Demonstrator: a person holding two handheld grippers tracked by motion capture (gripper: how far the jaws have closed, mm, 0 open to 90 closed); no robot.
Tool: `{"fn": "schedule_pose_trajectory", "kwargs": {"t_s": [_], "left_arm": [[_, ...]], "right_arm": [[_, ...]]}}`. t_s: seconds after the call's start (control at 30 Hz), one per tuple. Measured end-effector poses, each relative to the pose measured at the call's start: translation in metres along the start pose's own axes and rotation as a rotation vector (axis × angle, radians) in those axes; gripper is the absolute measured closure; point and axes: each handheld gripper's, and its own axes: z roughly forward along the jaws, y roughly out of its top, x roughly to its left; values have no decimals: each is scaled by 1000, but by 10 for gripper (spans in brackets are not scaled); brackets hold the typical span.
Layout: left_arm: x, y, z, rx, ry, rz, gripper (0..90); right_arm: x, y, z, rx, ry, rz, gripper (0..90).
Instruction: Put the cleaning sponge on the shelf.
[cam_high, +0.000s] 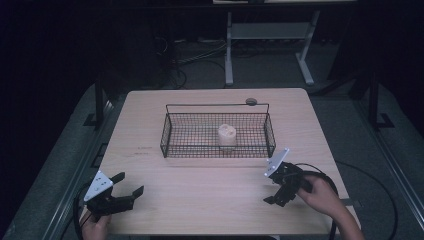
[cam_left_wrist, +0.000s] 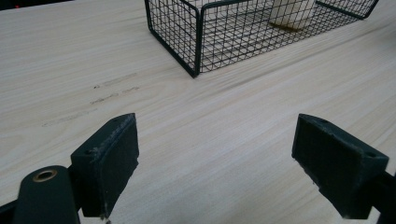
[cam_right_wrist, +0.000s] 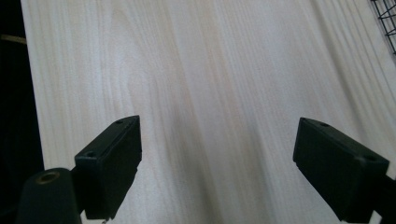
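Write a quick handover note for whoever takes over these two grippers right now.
Left gripper: open, holding nothing, near the table's front left corner.
Right gripper: open, holding nothing, at the front right, aimed at bare wood.
Wire basket: mid-table, with a pale cup-like thing standing inside, right of centre.
Done: nothing is gripped yet.
Left: probably reach into the basket for that thing.

1. In the left gripper view the basket (cam_left_wrist: 205, 37) ran off the top edge, so its far side was lost.
2. The pale block (cam_left_wrist: 292, 14) inside it was cut at the top.
3. In the right gripper view just a basket corner (cam_right_wrist: 385, 21) showed.
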Motion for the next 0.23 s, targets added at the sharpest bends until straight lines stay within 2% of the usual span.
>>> {"fn": "schedule_pose_trajectory", "kwargs": {"t_s": [0.23], "left_arm": [[-3, 1, 1, -4, -6, 1, 139]], "right_arm": [[10, -7, -1, -50, -7, 17, 150]]}}
